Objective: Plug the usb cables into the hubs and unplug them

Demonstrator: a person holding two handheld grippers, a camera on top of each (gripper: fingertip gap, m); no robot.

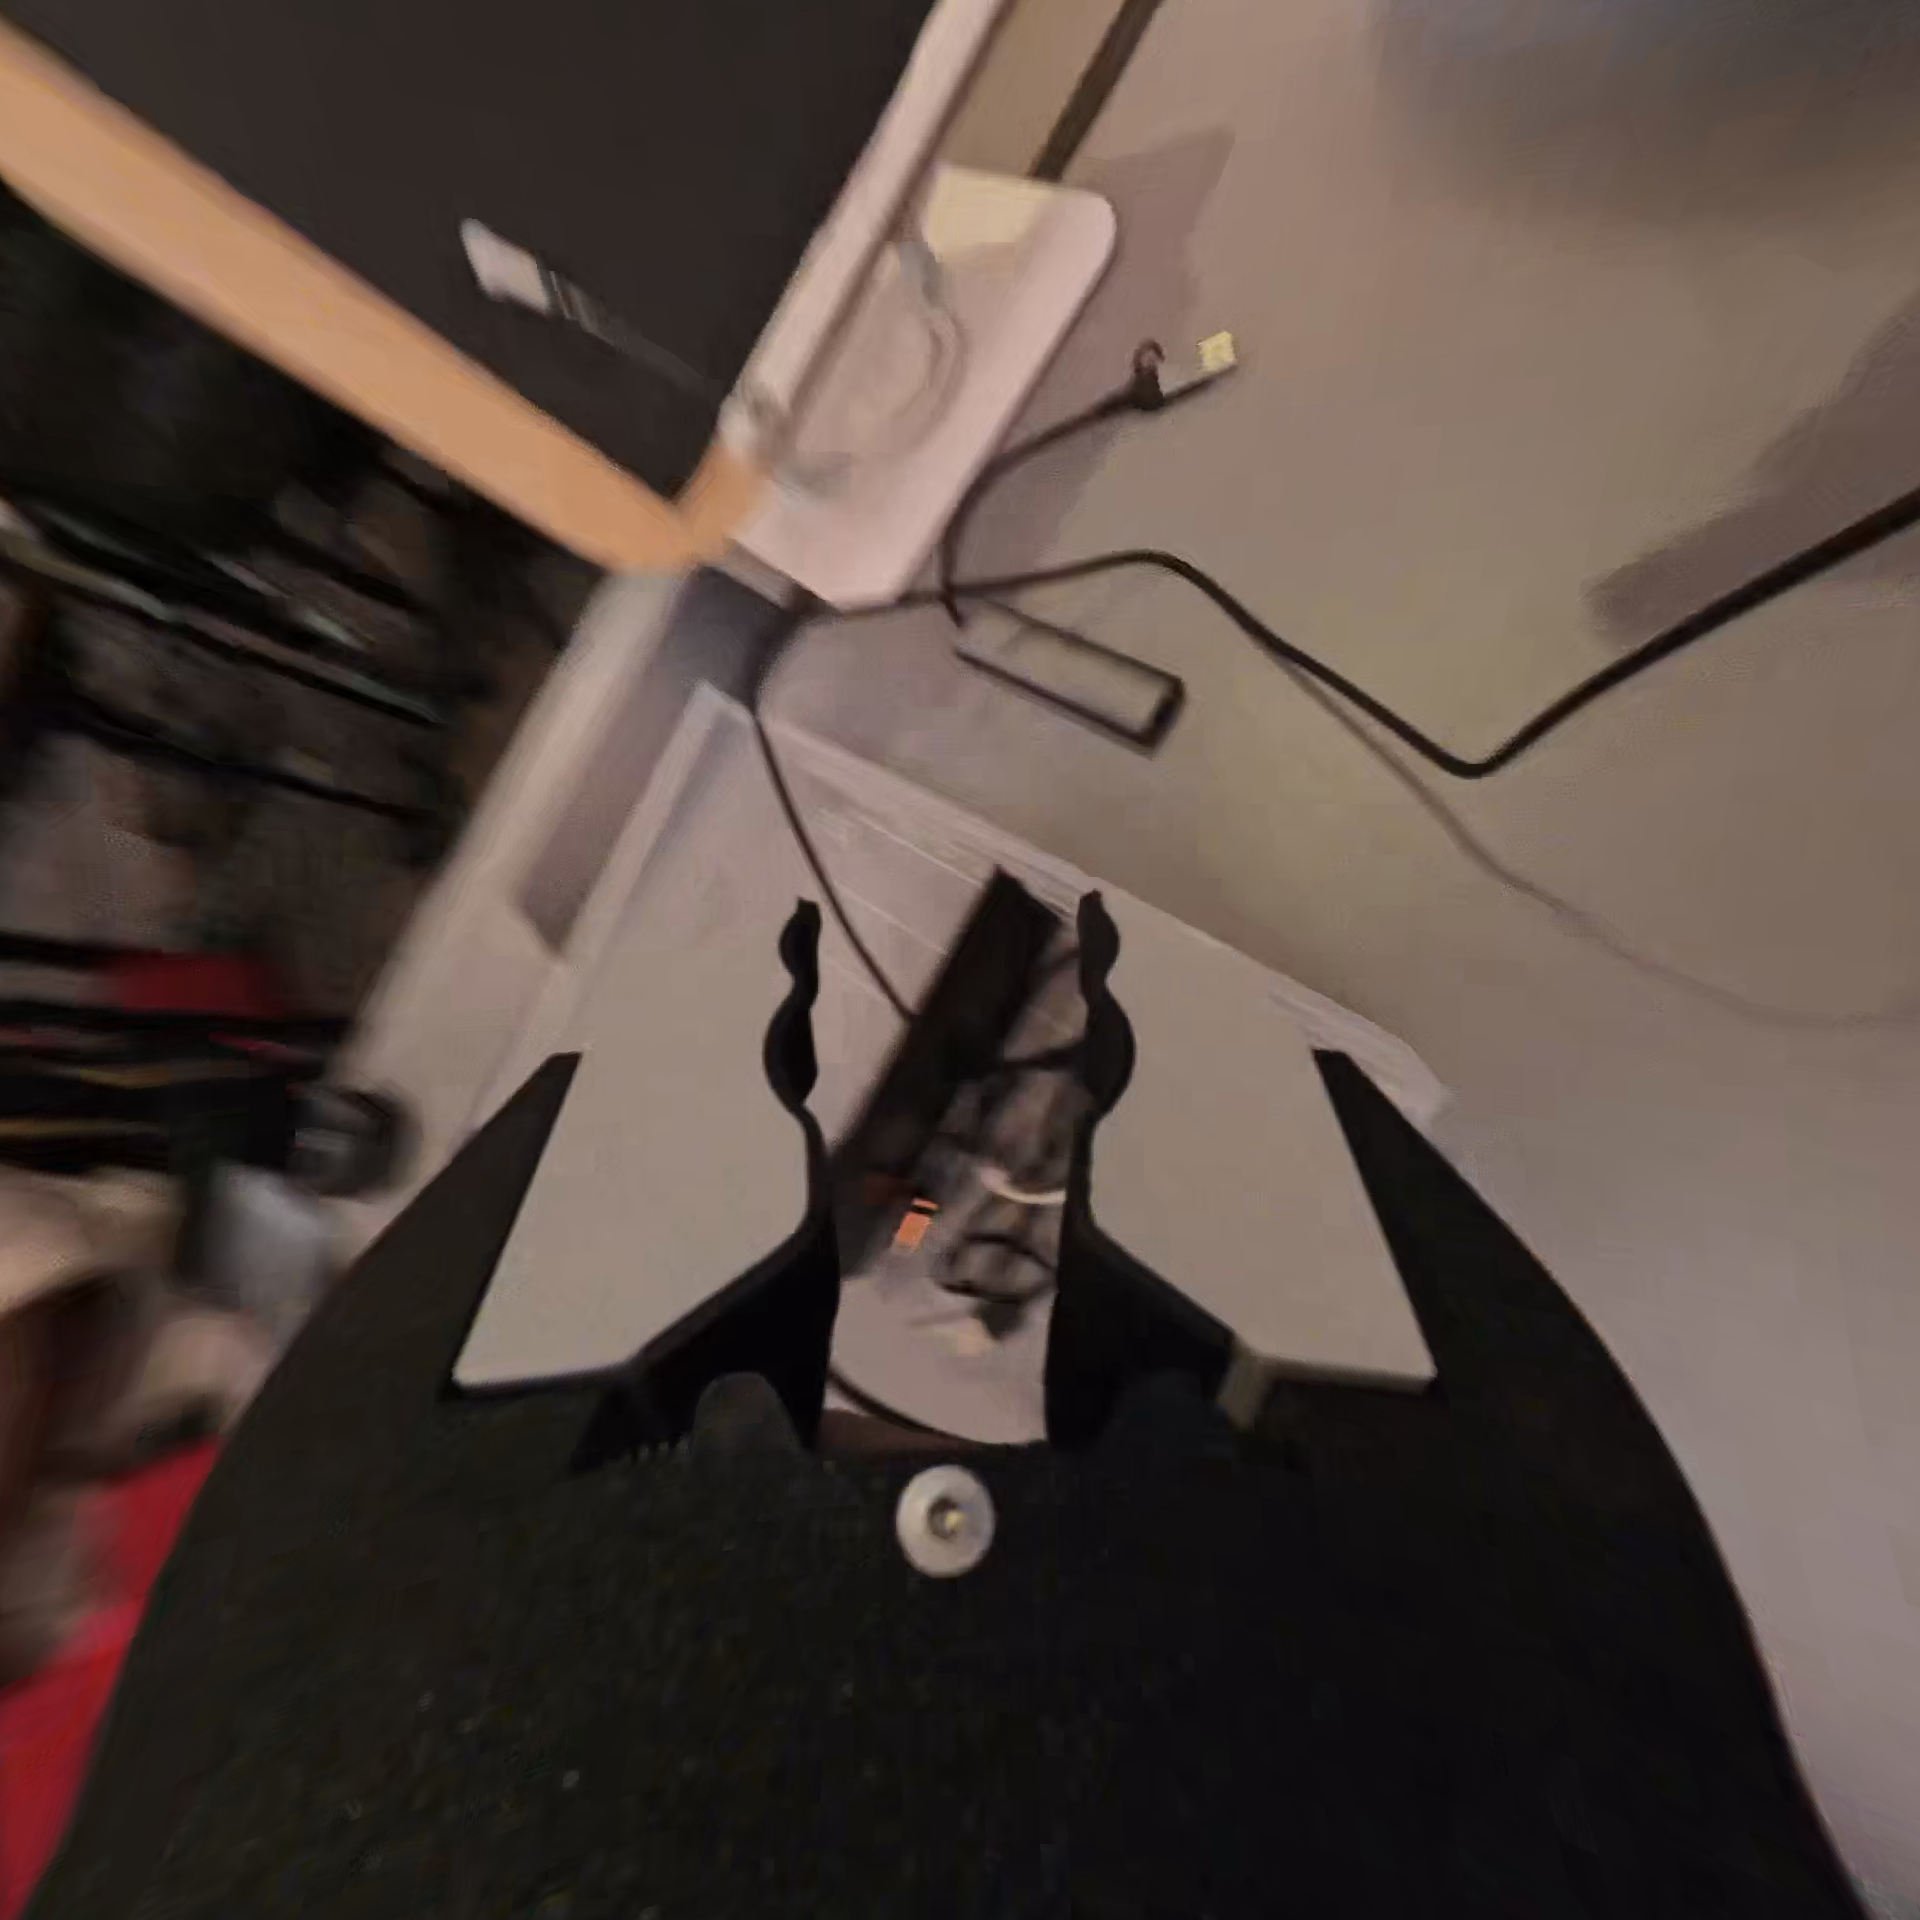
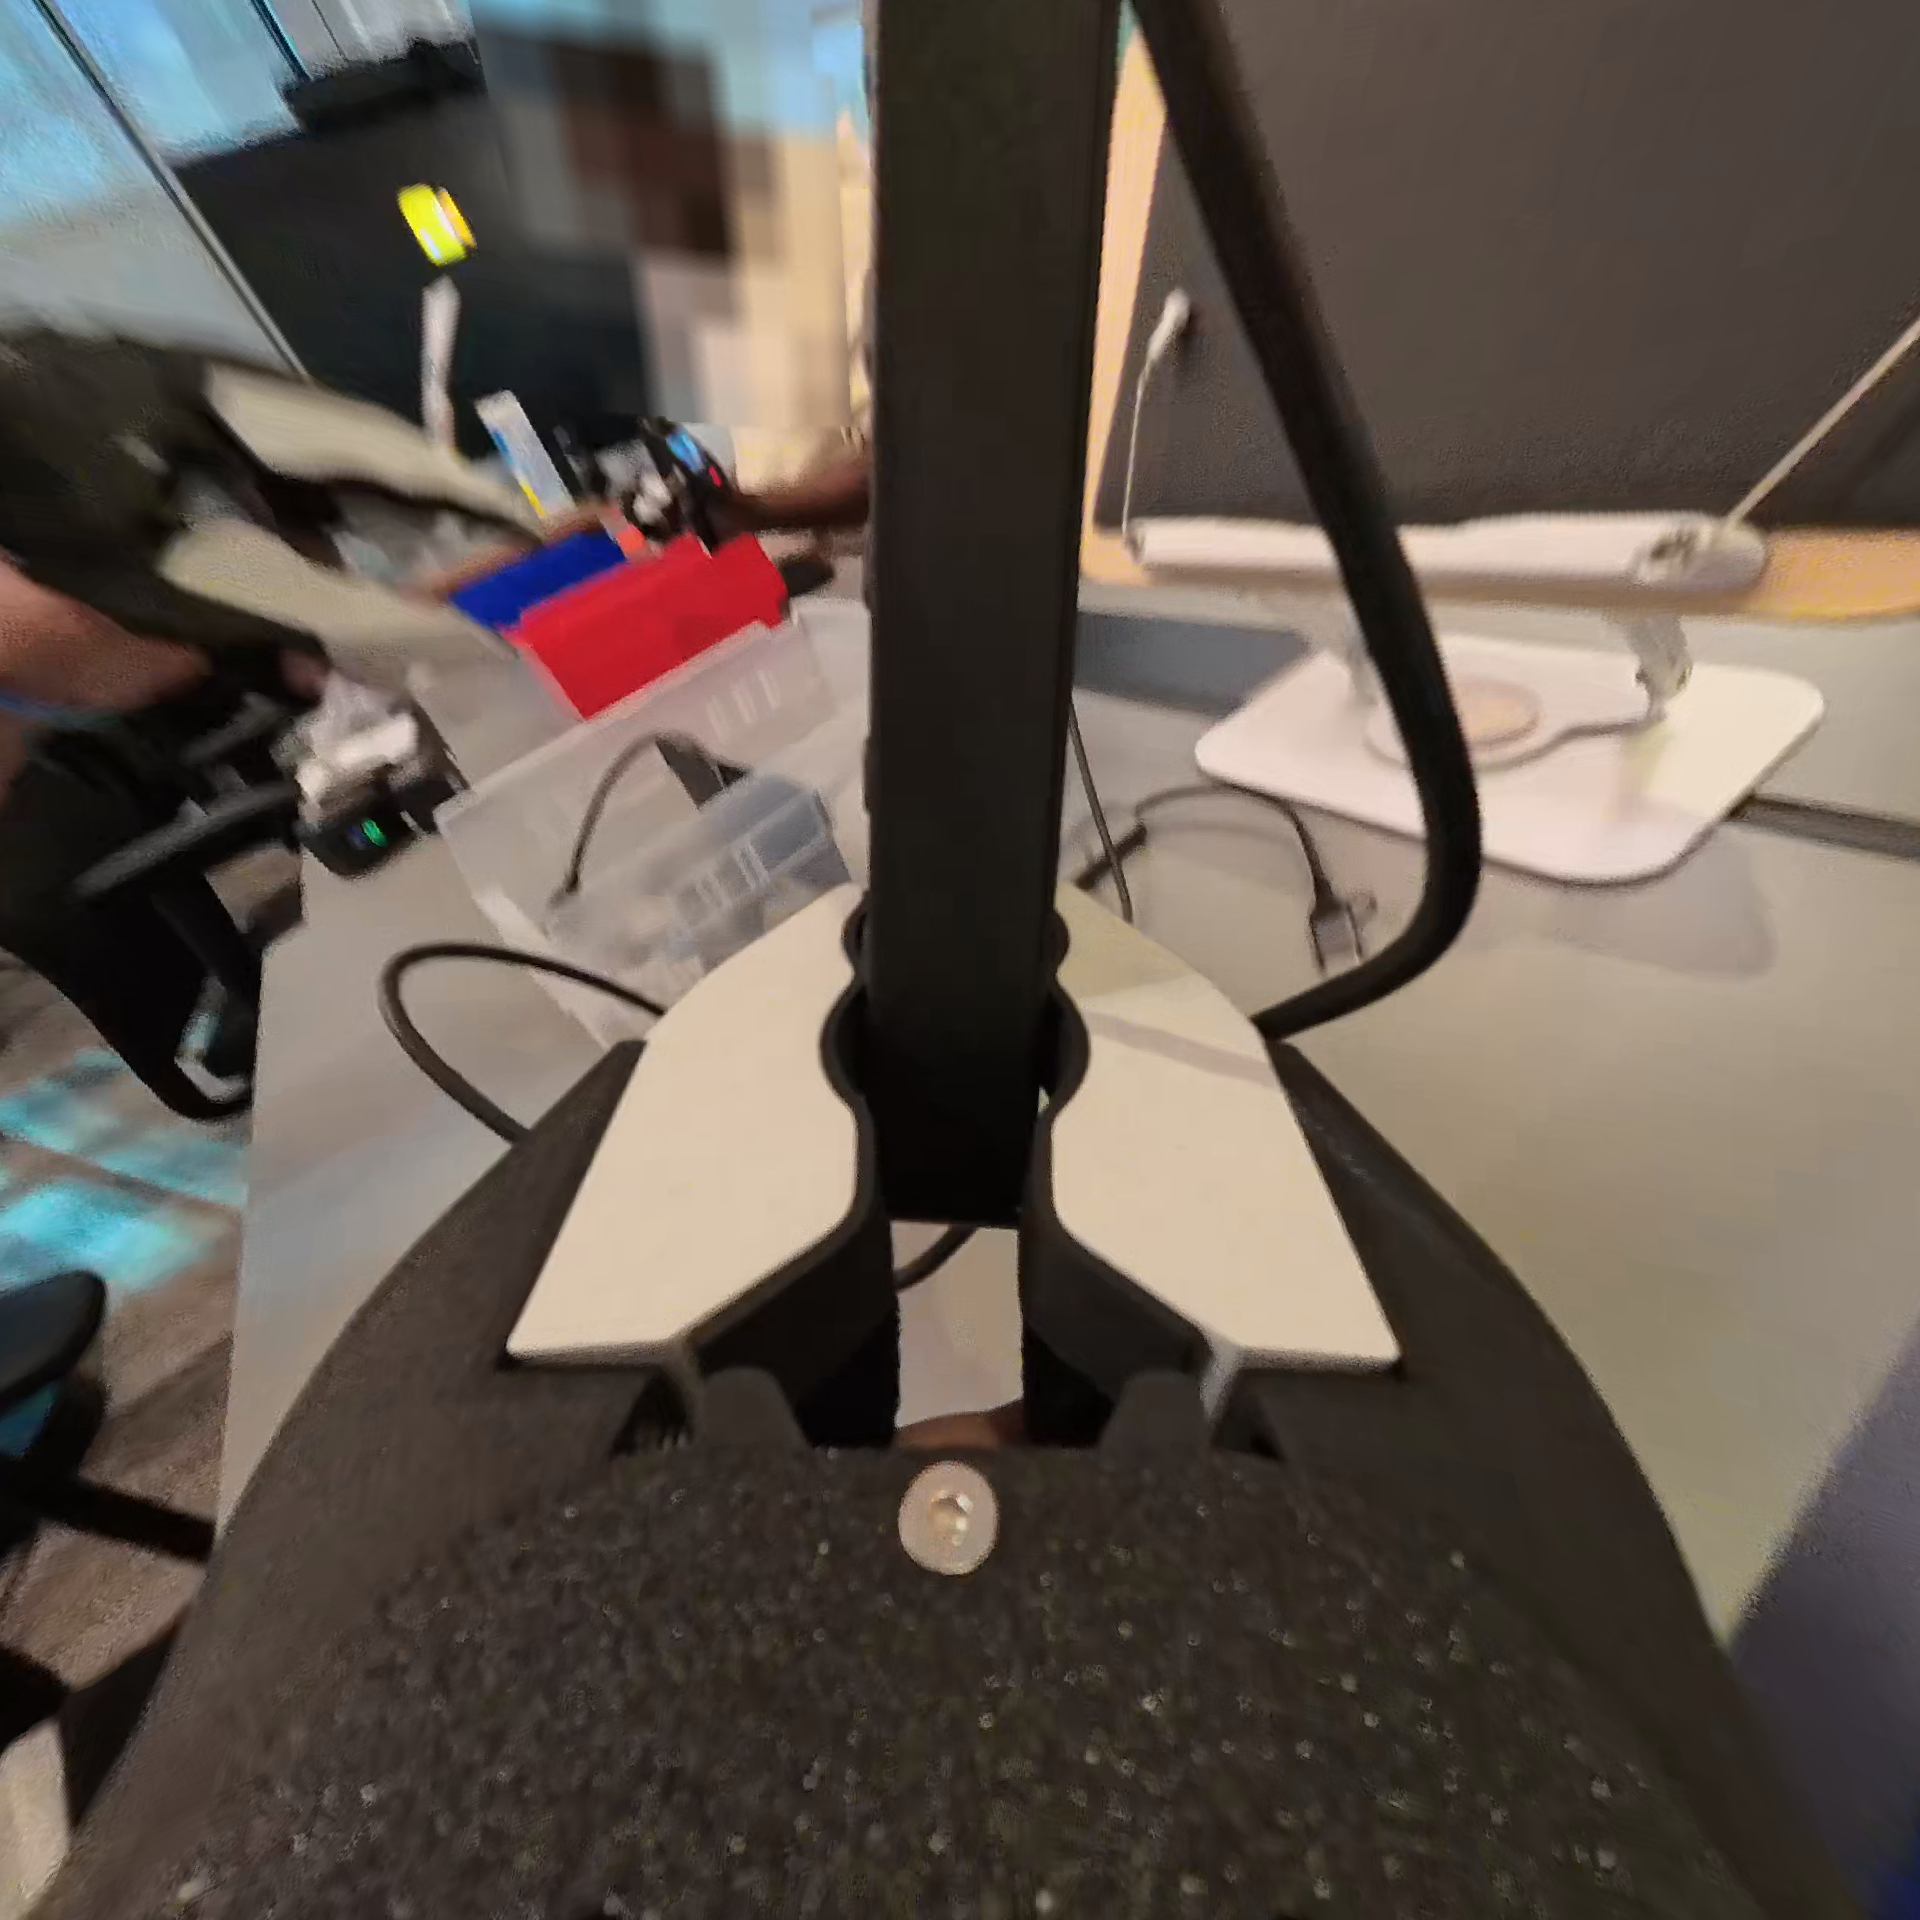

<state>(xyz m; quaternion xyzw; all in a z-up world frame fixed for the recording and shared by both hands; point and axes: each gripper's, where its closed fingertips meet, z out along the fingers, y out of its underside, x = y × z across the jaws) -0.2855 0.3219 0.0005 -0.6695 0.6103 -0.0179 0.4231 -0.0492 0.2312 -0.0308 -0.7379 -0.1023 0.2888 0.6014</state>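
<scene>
Right gripper (image 2: pixel 958 997) is clamping a long black hub (image 2: pixel 971 520) by its near end; the bar is rising toward 12 o'clock and out of the top of the right wrist view, with its thick black cable (image 2: pixel 1340 499) looping down at 2 o'clock. Judging by its look, the hub is light and rigid with a smooth plastic shell, so a grip across the narrow sides near the end seems sound, though a plug pushed in far from the fingers may be levering it loose.

Left gripper (image 1: pixel 945 935) is standing with its fingers apart around a second black hub (image 1: pixel 971 997) lying slantwise on the grey table (image 1: pixel 1558 1299); whether the fingers are touching it I cannot tell, the left wrist view being blurred. A loose USB plug (image 1: pixel 1195 369) on a thin, limp cable is lying at 1 o'clock, well apart, beside a white stand base (image 1: pixel 935 416). Best hold is on the plug's stiff moulded body, not the cord.

Right tool is pointing level over the table; left is tilting downward, rolled.
</scene>
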